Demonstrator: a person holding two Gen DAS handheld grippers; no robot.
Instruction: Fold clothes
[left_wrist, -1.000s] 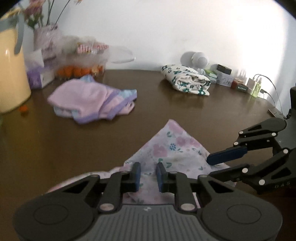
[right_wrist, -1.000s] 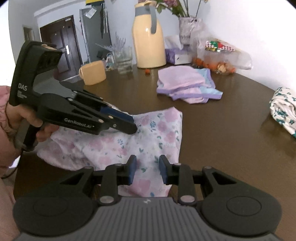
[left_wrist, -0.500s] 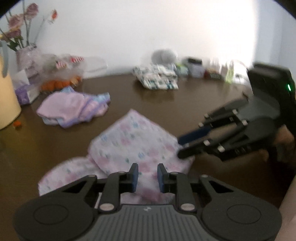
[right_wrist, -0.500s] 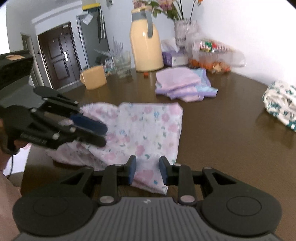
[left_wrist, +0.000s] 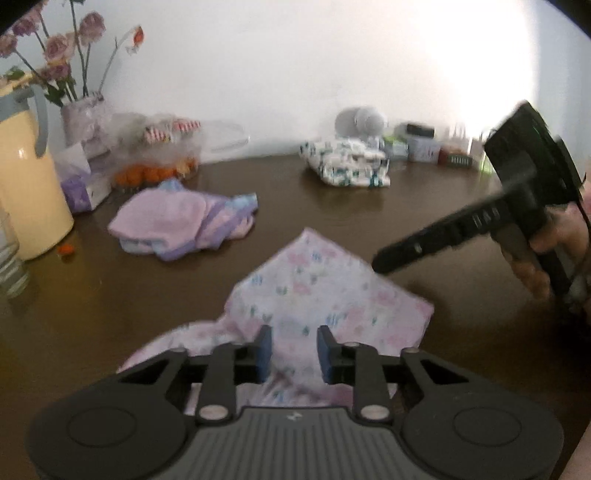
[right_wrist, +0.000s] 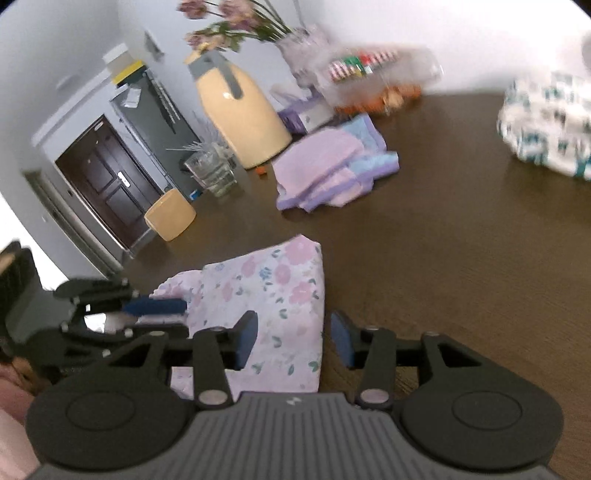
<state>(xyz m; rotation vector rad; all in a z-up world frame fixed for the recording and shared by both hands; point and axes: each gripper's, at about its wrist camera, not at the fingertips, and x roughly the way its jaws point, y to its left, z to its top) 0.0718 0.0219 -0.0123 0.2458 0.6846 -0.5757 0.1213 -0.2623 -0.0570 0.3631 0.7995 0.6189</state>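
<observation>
- Pink floral cotton garment (right_wrist: 273, 306) lies on the dark brown wooden table (right_wrist: 443, 266) just in front of me, part-folded: one doubled panel with a straight right edge, and a looser frilled portion spilling out to the left beneath it.
- My right gripper (right_wrist: 293, 338) hangs above the near right part of the panel with its blue pads spread fairly wide and nothing between them.
- My left gripper (left_wrist: 293, 352) hovers over the garment's near left part, fingers a moderate gap apart, also empty; from the right wrist view I see it side-on beside the frilled portion.
- I judge the step in hand to be another fold or a tidy-up of this piece, but the frames do not settle which.
- To do it well, I would pinch both layers at an edge rather than the top layer alone, so the panel does not peel apart.
- I would keep both grippers level and move them together, since thin cloth like this sags and skews.
- The loose left portion should be tucked or smoothed before pressing anything flat.
- A folded lilac and blue garment (right_wrist: 332, 166) and a white bundle with teal print (right_wrist: 546, 125) lie well apart, farther back, so there is room to work.
- Both views are blurred, so fine creases are beyond me.
</observation>
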